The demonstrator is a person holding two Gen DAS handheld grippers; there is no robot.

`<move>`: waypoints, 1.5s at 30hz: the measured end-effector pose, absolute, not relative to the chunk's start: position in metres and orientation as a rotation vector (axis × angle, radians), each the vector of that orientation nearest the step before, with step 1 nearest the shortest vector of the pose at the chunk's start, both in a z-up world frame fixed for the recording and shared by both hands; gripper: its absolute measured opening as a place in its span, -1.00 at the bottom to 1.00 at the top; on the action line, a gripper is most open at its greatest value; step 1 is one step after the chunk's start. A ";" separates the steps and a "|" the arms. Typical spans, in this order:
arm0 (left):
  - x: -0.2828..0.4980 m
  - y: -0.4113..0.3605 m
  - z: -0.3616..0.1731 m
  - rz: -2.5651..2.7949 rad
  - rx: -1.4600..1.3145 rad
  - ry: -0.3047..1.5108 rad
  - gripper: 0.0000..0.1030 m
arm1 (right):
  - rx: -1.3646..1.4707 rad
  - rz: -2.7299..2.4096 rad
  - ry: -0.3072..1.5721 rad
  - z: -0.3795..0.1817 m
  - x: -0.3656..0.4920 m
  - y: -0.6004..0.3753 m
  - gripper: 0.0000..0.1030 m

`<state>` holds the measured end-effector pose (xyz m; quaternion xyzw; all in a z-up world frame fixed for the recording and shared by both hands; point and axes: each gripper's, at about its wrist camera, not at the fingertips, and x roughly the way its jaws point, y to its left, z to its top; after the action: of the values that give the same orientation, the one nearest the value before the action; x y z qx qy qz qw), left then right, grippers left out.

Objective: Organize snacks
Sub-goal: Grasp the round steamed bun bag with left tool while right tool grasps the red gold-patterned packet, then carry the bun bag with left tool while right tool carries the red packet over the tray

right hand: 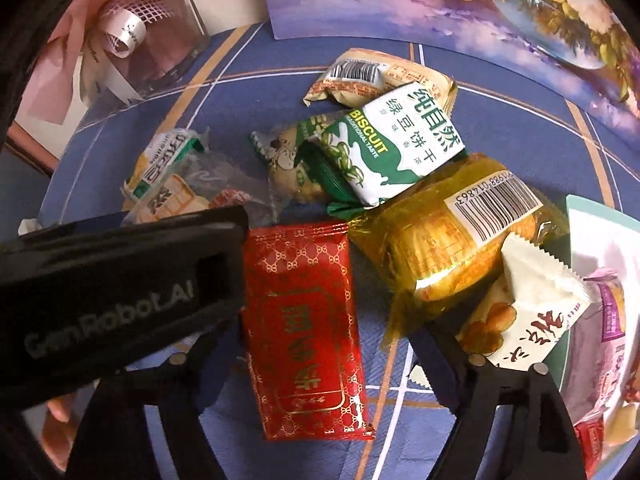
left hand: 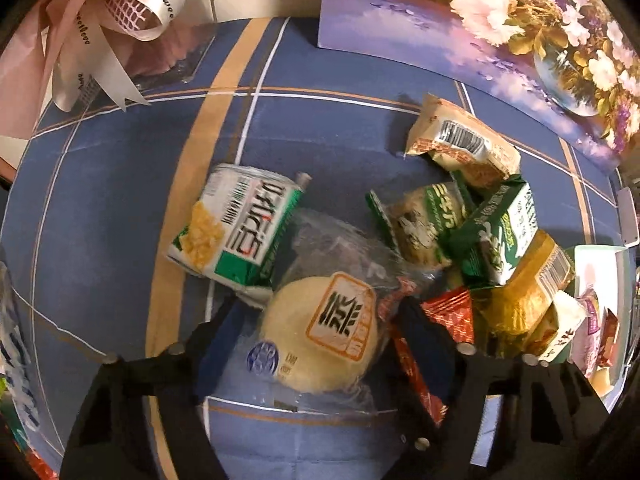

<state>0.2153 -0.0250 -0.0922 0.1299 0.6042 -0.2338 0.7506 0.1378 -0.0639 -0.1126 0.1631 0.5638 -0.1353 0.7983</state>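
We are holding the left gripper [left hand: 316, 344] low over the blue checked tablecloth [left hand: 100, 208], its jaws spread around a round bun in clear wrap [left hand: 320, 332], without gripping it. Our right gripper [right hand: 320, 340] is straddling the red packet [right hand: 304, 328] with jaws spread. The left gripper's black body is crowding that view, while green biscuit packs [right hand: 392, 152] and a gold-wrapped cake [right hand: 448, 240] are lying piled toward the cloth's far right.
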 end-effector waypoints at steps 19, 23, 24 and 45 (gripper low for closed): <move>0.186 0.012 -0.085 -0.383 0.072 1.355 0.04 | 0.403 -0.232 1.210 -0.090 0.105 -0.079 -0.03; 0.175 0.024 -0.075 -0.337 0.024 1.348 0.04 | 0.439 -0.208 1.195 -0.077 0.094 -0.083 -0.03; 0.172 0.028 -0.071 -0.322 0.010 1.344 0.04 | 0.447 -0.206 1.192 -0.074 0.089 -0.085 -0.03; 0.098 0.021 -0.002 -0.273 -0.133 1.186 0.04 | 0.618 -0.277 1.045 -0.006 0.013 -0.135 -0.03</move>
<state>0.0984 0.0215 -0.0016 -0.0625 0.5568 -0.1283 0.8183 0.0130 -0.1351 -0.0065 0.2895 0.4892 -0.1298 0.8124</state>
